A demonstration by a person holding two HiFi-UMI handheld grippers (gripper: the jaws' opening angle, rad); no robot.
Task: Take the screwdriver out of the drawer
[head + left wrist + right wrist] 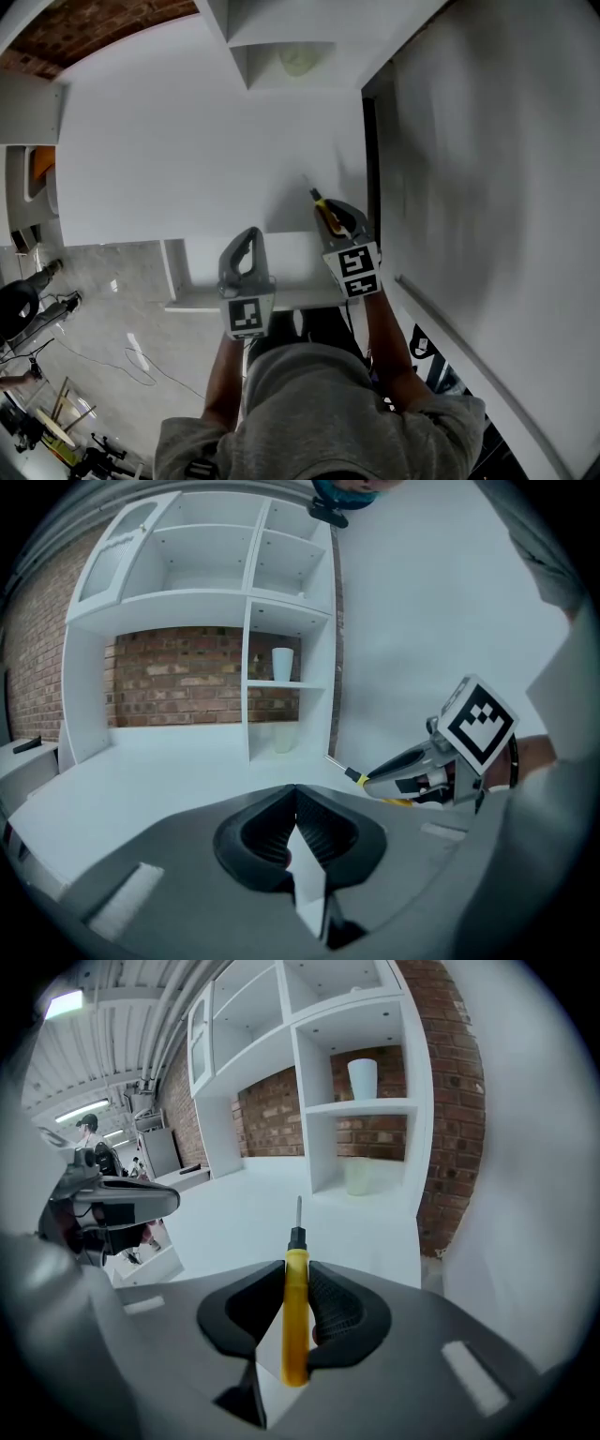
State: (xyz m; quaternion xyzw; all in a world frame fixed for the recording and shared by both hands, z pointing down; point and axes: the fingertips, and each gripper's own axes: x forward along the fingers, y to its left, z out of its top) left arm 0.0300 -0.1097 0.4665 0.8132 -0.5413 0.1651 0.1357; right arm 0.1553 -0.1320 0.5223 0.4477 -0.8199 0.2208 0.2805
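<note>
The screwdriver (pixel 295 1312) has a yellow handle, a black collar and a thin metal shaft pointing forward. My right gripper (pixel 297 1265) is shut on its handle and holds it over the white countertop (pixel 187 141). In the head view the right gripper (pixel 333 214) is at the counter's near right, with the screwdriver (pixel 322 204) sticking out ahead. My left gripper (pixel 248 236) hovers beside it over the open white drawer (pixel 291 258), shut with nothing between its pads. The left gripper view shows its own jaws (pixel 295 794) closed and the right gripper (pixel 422 766) to the right.
A white shelf unit (pixel 248 611) stands at the counter's back against a brick wall, with a pale cup (pixel 363 1078) on one shelf. A tall white panel (pixel 487 187) rises close on the right. Cables and stands lie on the floor (pixel 103 347) at left.
</note>
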